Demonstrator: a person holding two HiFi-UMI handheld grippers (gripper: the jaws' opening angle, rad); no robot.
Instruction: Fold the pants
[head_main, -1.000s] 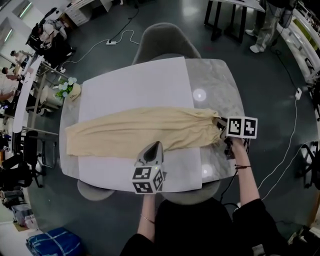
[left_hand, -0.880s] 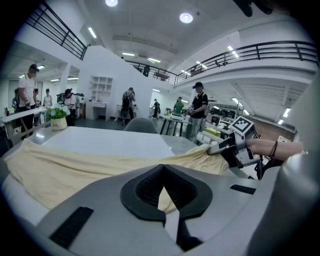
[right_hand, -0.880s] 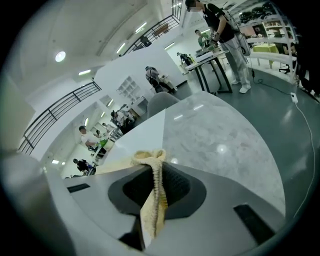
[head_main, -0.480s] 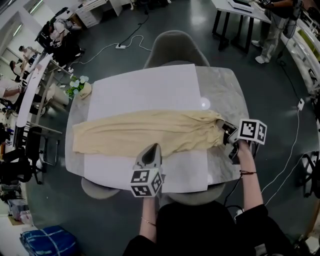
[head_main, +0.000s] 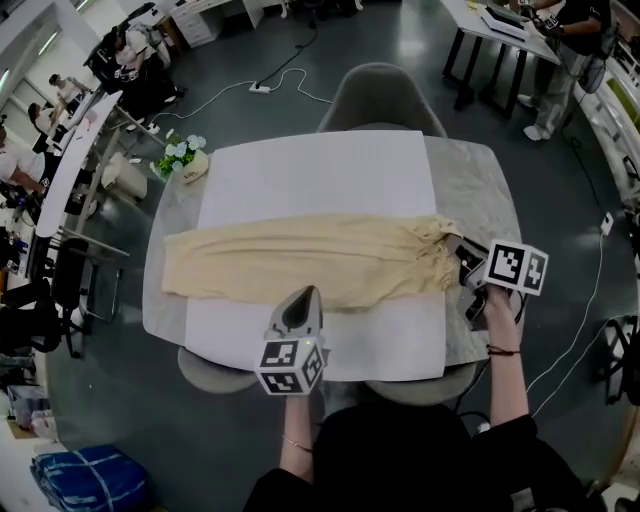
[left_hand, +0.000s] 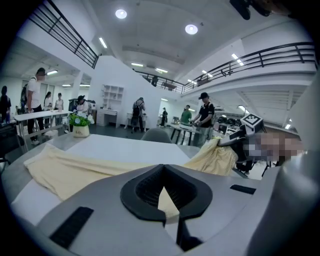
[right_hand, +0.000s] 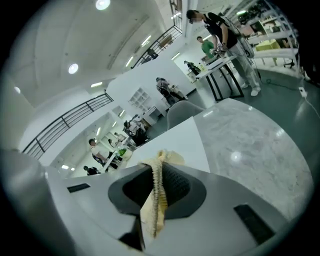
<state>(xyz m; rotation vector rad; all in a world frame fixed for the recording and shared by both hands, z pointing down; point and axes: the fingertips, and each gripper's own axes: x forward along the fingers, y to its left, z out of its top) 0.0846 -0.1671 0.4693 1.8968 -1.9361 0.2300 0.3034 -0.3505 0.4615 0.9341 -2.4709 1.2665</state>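
The pale yellow pants (head_main: 300, 260) lie stretched left to right over a white sheet (head_main: 320, 170) on the marble table (head_main: 475, 190). My right gripper (head_main: 456, 256) is at the table's right end, shut on the waistband. In the right gripper view the ribbed waistband edge (right_hand: 155, 195) is pinched between the jaws. My left gripper (head_main: 303, 297) is at the pants' near edge, about mid-length. Its jaws are shut with a strip of yellow cloth (left_hand: 169, 207) between them. From the left gripper view the waist end (left_hand: 215, 157) hangs raised from the right gripper.
A grey chair (head_main: 380, 95) stands at the table's far side, and another chair seat (head_main: 215, 372) shows under the near left edge. A small flower pot (head_main: 187, 162) sits on the far left corner. Desks, cables and people surround the table.
Both grippers have kept their hold and risen a little. The right one has lifted the waist end off the table. The head camera shifted, so the table sits further right in view.
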